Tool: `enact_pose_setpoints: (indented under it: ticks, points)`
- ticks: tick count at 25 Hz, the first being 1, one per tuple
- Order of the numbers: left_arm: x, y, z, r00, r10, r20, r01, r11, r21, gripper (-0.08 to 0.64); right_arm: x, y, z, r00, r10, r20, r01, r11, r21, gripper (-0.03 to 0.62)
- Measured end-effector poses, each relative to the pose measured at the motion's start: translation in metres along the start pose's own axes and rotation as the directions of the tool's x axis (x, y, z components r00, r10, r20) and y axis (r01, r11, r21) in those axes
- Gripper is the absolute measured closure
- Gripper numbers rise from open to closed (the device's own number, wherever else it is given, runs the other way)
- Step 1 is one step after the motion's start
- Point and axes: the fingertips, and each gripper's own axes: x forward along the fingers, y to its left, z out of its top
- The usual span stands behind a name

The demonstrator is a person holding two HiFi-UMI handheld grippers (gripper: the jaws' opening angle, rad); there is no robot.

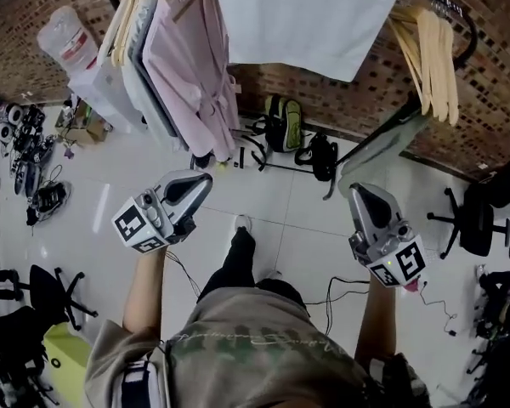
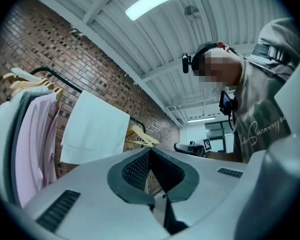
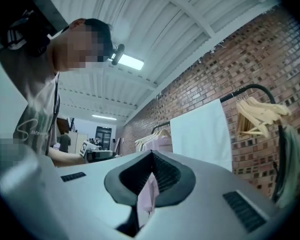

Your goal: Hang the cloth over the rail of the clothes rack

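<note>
A white cloth (image 1: 310,19) hangs draped over the black rail (image 1: 469,32) of the clothes rack, flat and square, in front of the brick wall. It also shows as the white cloth (image 2: 95,129) in the left gripper view and the white cloth (image 3: 202,134) in the right gripper view, under the rail (image 3: 245,90). My left gripper (image 1: 206,177) and right gripper (image 1: 357,189) are below the cloth and well apart from it, one on each side. The left gripper (image 2: 150,150) is shut and holds nothing. The right gripper (image 3: 151,154) is shut too, with only a pale pink sliver in the gap behind its tips.
Pink and grey shirts (image 1: 187,66) hang on wooden hangers at the rack's left end. Bare wooden hangers (image 1: 429,49) hang at its right end. Bags (image 1: 285,126) lie on the tiled floor under the rack. Black office chairs stand at right (image 1: 476,219) and left (image 1: 34,287).
</note>
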Motion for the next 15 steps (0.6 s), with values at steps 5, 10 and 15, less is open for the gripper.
enact_pose_setpoints:
  ticks: [5, 10, 15]
  points:
    - [-0.026, -0.057, -0.006, 1.000, 0.022, -0.013, -0.022, 1.000, 0.000, 0.554, -0.051, 0.035, -0.017, 0.992, -0.124, -0.012, 0.124, 0.992, 0.013, 0.584]
    - [-0.037, -0.077, 0.001, 0.999, 0.019, 0.035, -0.018, 1.000, -0.016, 0.554, -0.073, 0.063, -0.011, 0.981, -0.193, 0.015, 0.192, 0.980, 0.051, 0.584]
    - [-0.041, -0.091, 0.009, 1.000, 0.022, 0.012, -0.023, 0.997, 0.072, 0.554, -0.091, 0.080, -0.007, 0.969, -0.244, 0.021, 0.244, 0.970, 0.018, 0.584]
